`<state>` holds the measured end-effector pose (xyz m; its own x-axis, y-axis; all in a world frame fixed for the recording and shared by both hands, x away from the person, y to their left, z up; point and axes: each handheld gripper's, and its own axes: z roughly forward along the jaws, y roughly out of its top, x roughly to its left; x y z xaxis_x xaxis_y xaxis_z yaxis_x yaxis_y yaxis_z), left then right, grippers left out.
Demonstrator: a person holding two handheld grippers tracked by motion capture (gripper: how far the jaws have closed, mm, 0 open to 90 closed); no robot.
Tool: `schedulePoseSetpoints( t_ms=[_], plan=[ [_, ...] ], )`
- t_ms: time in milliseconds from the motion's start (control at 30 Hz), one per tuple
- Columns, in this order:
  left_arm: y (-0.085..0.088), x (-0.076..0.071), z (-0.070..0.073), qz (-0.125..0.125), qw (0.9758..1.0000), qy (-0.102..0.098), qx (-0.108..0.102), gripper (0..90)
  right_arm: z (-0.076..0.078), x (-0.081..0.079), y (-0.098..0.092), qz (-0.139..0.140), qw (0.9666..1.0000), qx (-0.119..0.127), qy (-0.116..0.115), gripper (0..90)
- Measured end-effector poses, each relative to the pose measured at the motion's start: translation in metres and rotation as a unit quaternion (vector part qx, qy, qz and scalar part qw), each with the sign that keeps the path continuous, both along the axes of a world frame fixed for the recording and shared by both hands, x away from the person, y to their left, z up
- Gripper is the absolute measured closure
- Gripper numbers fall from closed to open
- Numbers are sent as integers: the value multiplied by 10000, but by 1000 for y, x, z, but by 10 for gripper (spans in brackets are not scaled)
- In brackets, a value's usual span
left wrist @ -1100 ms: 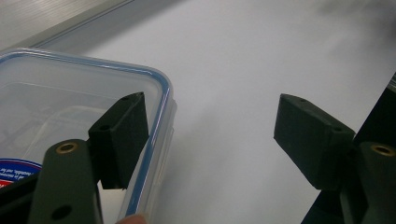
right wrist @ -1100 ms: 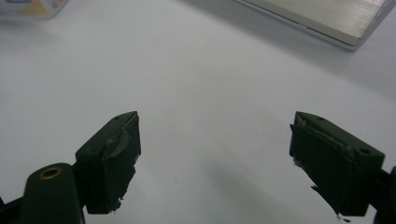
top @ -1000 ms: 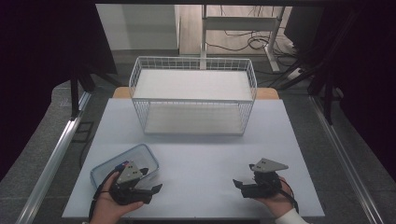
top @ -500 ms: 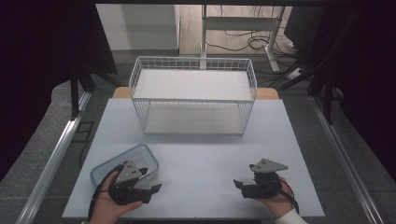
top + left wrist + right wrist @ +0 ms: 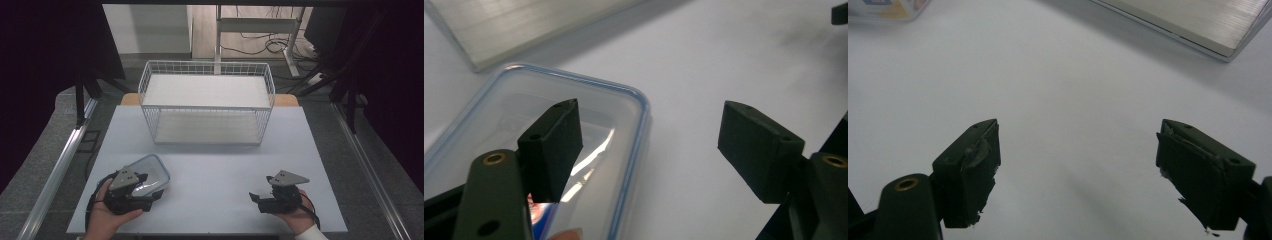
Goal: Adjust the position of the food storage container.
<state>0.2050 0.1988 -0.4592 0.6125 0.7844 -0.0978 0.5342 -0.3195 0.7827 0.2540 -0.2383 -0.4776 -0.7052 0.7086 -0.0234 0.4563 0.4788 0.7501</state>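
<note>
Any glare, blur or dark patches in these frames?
High view: table evenly lit, surroundings nearly black; a bright reflection on the clear container lid. Left gripper view: glare streak across the lid, near black pads soft and out of focus. Right gripper view: pads soft, white table flat and washed out, with faint shadows.

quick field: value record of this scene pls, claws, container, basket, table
left claw: open, one jaw over the lid, the other over bare table
right claw: open, nothing between the jaws, over bare table
container: clear plastic box with blue-edged lid, lid on, at the near left of the table, under the left claw
wire basket: white, at the far middle of the table, nothing visible inside
table: white top
contact: cannot tell whether the left claw touches the lid
</note>
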Motion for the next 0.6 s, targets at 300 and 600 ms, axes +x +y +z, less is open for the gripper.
schedulePoseSetpoints(
  t_ms=[300, 600],
  plan=[
    [37, -8, 18, 505, 9986, -49, -137, 253, 4, -1, 0, -9, 10000, -11, -24, 187],
    [81, -12, 19, 1050, 9939, 252, -220, 255, 4, 1, -2, -120, 9999, -51, -5, 189]
  ],
)
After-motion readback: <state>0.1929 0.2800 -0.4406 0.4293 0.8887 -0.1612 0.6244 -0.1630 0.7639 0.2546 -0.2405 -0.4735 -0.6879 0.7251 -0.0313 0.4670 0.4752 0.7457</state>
